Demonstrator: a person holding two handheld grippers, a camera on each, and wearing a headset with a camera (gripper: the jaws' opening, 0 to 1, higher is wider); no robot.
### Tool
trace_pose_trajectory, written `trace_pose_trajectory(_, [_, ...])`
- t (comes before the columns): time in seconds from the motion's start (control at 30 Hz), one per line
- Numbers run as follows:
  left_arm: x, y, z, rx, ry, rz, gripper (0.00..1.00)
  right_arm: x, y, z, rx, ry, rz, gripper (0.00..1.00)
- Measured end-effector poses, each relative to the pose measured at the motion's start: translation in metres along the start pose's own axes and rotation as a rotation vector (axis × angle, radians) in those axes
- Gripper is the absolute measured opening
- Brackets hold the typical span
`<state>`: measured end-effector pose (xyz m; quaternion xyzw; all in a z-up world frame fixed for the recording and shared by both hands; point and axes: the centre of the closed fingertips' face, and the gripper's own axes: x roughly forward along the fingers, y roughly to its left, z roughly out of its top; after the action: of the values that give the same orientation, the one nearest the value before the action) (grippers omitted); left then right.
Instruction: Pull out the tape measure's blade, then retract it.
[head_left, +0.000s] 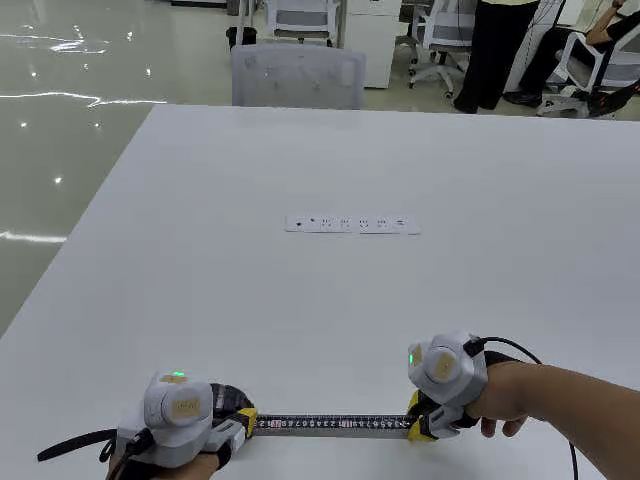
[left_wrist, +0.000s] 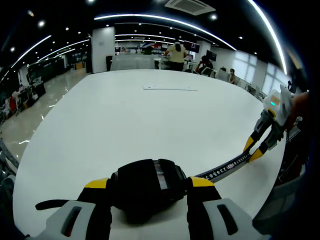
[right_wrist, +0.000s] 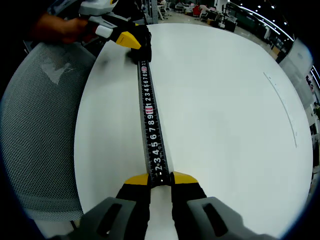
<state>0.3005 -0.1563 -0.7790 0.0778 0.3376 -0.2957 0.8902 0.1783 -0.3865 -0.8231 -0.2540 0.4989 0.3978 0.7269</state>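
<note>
White tabletop (head_left: 400, 180) bears a tape measure (left_wrist: 145, 195) — left tool (left_wrist: 149, 183) clamps its black case, right tool (right_wrist: 160, 178) pinches the extended blade (right_wrist: 148, 110) at its tip.

The tape measure (left_wrist: 145, 187) is held at the near edge of the table (head_left: 300, 170), left, in the left gripper (head_left: 243, 425); its blade (right_wrist: 148, 107) is stretched rightward to the right gripper (right_wrist: 160, 178). Mid-table, further back, a socket strip (head_left: 352, 224) is set; behind the far edge, a chair (head_left: 298, 76) is parked.

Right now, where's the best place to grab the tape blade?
I'd grip the blade at its free end, in line with it, from the side away from the case: it lies straight and flat, as the right tongs hold it.
</note>
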Motion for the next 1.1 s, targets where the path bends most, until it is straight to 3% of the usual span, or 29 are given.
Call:
trace_pose_trajectory(0.47, [0.0004,0.0,0.0001,0.016,-0.002,-0.005,0.54,-0.0003,0.0001,0.0008,0.003,-0.006,0.0,0.13])
trace_pose_trajectory(0.7, [-0.0003,0.0033,0.0012,-0.002,-0.013,-0.039,0.54,-0.0001,0.0004,0.0011,-0.003,-0.008,-0.006,0.14])
trace_pose_trajectory(0.9, [-0.0001,0.0025,0.0014,0.071,-0.028,-0.072,0.52,0.0,0.0005,0.0025,0.014,-0.011,-0.006,0.14])
trace_pose_trajectory(0.93, [-0.0017,0.003,-0.0025,0.052,-0.003,-0.069,0.52,0.0,0.0004,0.0025,0.013,-0.009,-0.009,0.14])
trace_pose_trajectory(1.1, [-0.0006,-0.0002,-0.0032,0.069,0.005,-0.057,0.53,-0.0008,0.0013,0.0027,0.011,-0.009,-0.008,0.14])
